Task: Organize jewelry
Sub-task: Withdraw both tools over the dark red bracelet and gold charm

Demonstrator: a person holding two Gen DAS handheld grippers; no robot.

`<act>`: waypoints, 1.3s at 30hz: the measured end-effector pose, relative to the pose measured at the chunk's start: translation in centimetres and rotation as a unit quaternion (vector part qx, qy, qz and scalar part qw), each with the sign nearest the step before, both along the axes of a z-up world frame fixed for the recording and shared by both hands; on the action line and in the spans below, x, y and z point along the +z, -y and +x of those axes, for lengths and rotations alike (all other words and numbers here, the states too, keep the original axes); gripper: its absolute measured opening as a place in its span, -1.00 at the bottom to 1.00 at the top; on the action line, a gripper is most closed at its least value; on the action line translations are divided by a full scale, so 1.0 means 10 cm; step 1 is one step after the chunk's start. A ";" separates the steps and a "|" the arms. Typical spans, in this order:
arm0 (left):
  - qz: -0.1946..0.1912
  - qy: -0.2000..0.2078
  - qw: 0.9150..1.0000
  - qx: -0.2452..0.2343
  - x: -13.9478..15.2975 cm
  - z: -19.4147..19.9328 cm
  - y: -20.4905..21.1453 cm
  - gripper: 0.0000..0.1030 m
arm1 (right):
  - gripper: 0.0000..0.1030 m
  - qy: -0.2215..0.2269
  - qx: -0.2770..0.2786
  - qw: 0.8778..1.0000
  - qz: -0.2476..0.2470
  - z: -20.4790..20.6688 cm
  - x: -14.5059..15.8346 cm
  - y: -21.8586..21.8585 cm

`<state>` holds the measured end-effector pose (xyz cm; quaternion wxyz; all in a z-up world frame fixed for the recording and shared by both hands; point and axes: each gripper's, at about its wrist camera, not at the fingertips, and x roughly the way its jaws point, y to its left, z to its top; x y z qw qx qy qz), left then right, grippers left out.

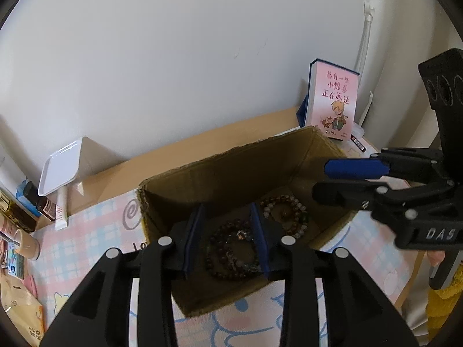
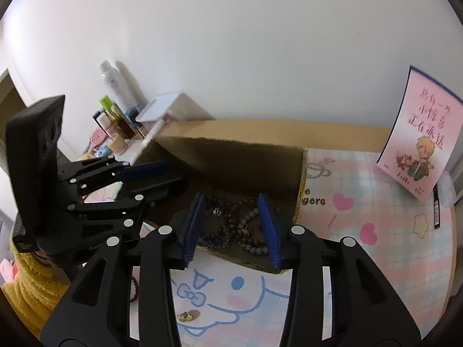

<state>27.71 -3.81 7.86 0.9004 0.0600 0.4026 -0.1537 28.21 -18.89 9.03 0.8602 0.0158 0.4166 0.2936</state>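
Your left gripper hangs spread and empty over the cardboard box; two bead bracelets lie inside. Your right gripper is spread too, marked "DAS". On the mat, "gers". Farthest, one pink book in Chinese.

Lighting: soft, even, diffuse indoor light; plain white wall evenly lit, greyer toward the frame rims. Shadows: the tilted white plastic tray throws a soft grey wedge on the wall to its right; interior of the open brown cardboard box dim, its beaded bracelets murky. Glare: none strong. Blur: the other black gripper smeared in the right-wrist view. Distortion: heavy fisheye bowing, dark circular vignette at corners; pink illustrated book leans and stretches near the edge.
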 end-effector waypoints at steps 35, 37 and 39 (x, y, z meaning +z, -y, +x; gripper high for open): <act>0.000 0.020 0.999 0.028 -0.71 -1.81 -0.78 -0.24 | -0.15 0.044 0.067 0.993 -0.089 -1.55 -0.73 -0.35; 0.001 0.015 0.999 0.030 -0.75 -1.84 -0.79 -0.24 | -0.15 0.044 0.063 0.992 -0.097 -1.55 -0.77 -0.37; 0.001 0.011 0.999 0.030 -0.79 -1.87 -0.79 -0.24 | -0.15 0.044 0.060 0.992 -0.100 -1.55 -0.80 -0.38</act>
